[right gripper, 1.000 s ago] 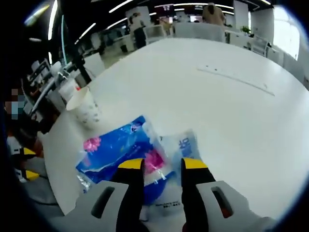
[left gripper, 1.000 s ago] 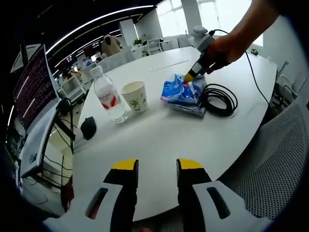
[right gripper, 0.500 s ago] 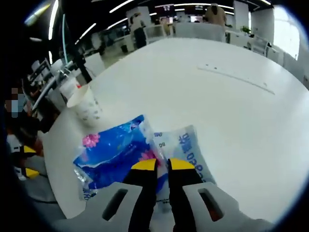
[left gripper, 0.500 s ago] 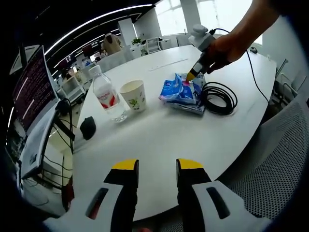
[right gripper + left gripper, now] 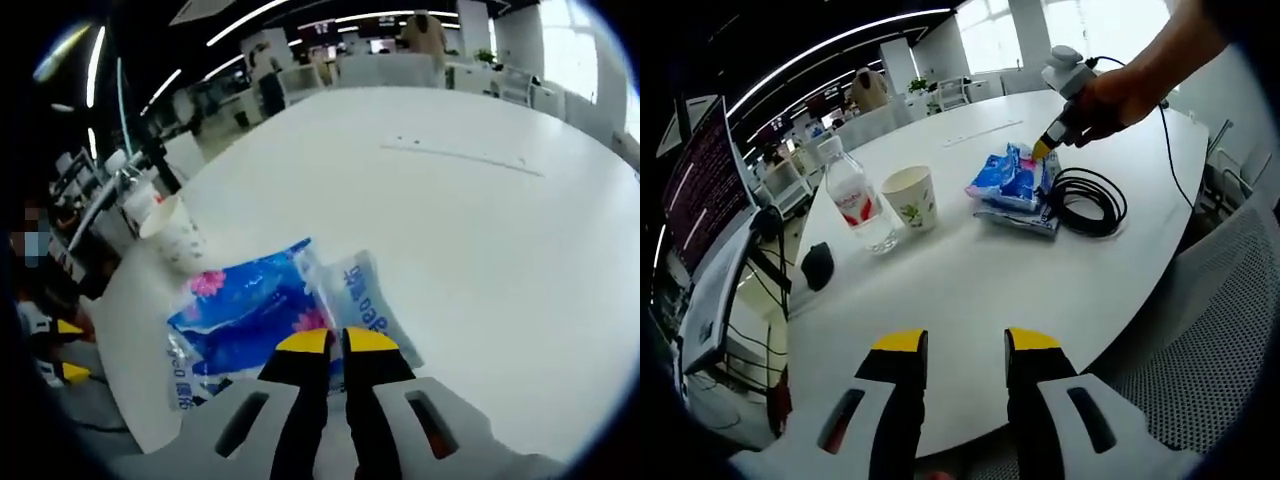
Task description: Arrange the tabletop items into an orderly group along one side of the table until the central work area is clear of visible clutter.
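Two packets [image 5: 260, 320] pinched by right gripper [image 5: 335, 342]; left gripper [image 5: 967, 345] jaws wide, coiled cable [image 5: 1087, 200] visible.

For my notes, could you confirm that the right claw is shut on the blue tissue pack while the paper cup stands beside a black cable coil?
Not quite: the paper cup stands beside the water bottle, as the left gripper view shows. The cable coil lies beyond the tissue pack, on which the right claw is shut.

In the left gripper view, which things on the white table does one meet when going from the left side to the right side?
Black mouse → water bottle → paper cup → blue tissue pack, held by the right gripper → coiled black cable.
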